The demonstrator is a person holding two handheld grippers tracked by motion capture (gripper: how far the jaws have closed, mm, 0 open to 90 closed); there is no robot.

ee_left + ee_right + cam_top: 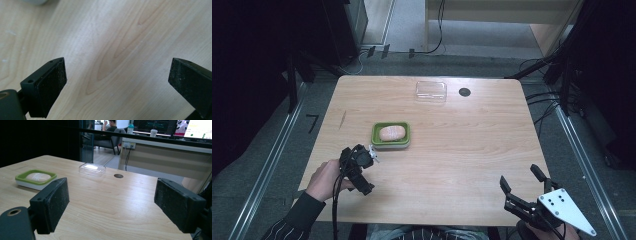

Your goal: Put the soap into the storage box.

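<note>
My left tool (pixel 373 155) hangs wide open and empty just short of the green-rimmed rectangular soap dish (pixel 391 135) holding a pale oval soap bar (pixel 392 132), up and to its right on the wooden bench (pixel 462 150). The dish's long axis runs across me. My right tool (pixel 524 181), also open and empty, sits well apart, so the left is nearer.

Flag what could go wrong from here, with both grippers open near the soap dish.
The soap lies loose in the green dish; a nudge from the left gripper, open just beside it, could slide the dish. The clear lid sits near the far edge of the table and might be pushed off.
</note>
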